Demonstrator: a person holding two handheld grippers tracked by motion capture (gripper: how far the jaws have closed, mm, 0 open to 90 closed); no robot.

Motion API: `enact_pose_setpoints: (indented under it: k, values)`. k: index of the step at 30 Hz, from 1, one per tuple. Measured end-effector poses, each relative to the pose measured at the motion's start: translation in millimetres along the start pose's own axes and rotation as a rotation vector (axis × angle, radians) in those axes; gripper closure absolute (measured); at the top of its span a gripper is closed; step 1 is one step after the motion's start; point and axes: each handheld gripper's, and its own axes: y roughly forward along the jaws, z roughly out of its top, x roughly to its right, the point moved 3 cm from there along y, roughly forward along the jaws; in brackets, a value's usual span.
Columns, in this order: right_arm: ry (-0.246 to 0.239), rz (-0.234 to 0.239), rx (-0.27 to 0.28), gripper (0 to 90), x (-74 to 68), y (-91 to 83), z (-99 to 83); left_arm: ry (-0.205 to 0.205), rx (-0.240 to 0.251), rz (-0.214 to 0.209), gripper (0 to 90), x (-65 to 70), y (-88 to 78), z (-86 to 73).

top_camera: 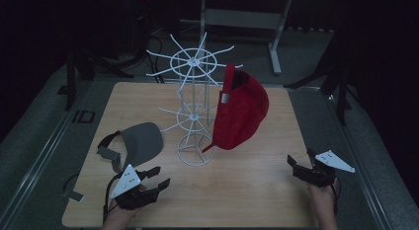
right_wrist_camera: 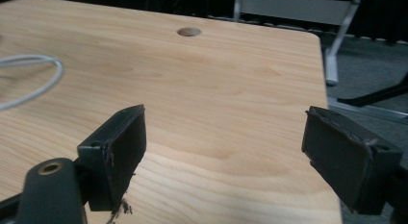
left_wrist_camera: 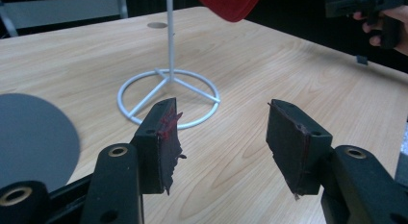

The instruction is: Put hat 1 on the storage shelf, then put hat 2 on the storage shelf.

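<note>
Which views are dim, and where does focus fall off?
High view: dim and underexposed, surroundings nearly black, yet the red cap and white rack stay legible. Left gripper view: brighter; the grey visor at the edge looks soft. Right gripper view: evenly lit table, near jaws slightly blurred.

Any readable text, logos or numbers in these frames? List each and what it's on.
None readable.
Red cap: a small grey tab on its strap, too small and blurred to tell whether it carries a mark.
Grey visor, white wire rack, wooden table: no lettering visible.
Left gripper and right gripper: no markings visible on their grey plates.
</note>
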Motion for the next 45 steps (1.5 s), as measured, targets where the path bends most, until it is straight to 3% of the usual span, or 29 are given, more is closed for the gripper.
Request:
enact_pose_setpoints:
  k: [7, 10, 14, 19, 26, 31, 45]
  values:
    - [0.033, -0.042, -0.028, 15.3, 9.9, -4.4, -21.8, -0.021, 0.010, 0.037, 45.7, -9.4, -6.4, -8.2]
    - [0.054, -0.061, -0.016, 15.3, 12.5, -6.4, -29.3, -0.025, -0.001, 0.049, 45.7, -12.9, -9.1, -11.3]
    - [0.050, -0.122, 0.019, 14.4, 17.2, -7.3, -37.1, -0.034, -0.006, 0.064, 45.7, -16.5, -13.1, -14.9]
    - [0.070, -0.137, 0.017, 14.5, 20.8, -2.8, -45.7, -0.046, 0.001, 0.080, 45.7, -21.5, -18.4, -18.3]
    - [0.053, -0.142, -0.001, 14.6, 19.9, -1.1, -46.6, -0.051, 0.001, 0.113, 45.7, -29.8, -26.7, -20.9]
    - [0.069, -0.134, -0.001, 14.6, 20.8, -1.6, -46.8, -0.055, -0.003, 0.143, 45.7, -37.8, -36.5, -25.0]
    - [0.073, -0.121, -0.007, 14.7, 20.6, -1.5, -47.0, -0.102, -0.004, 0.275, 45.7, -76.2, -71.6, -41.3]
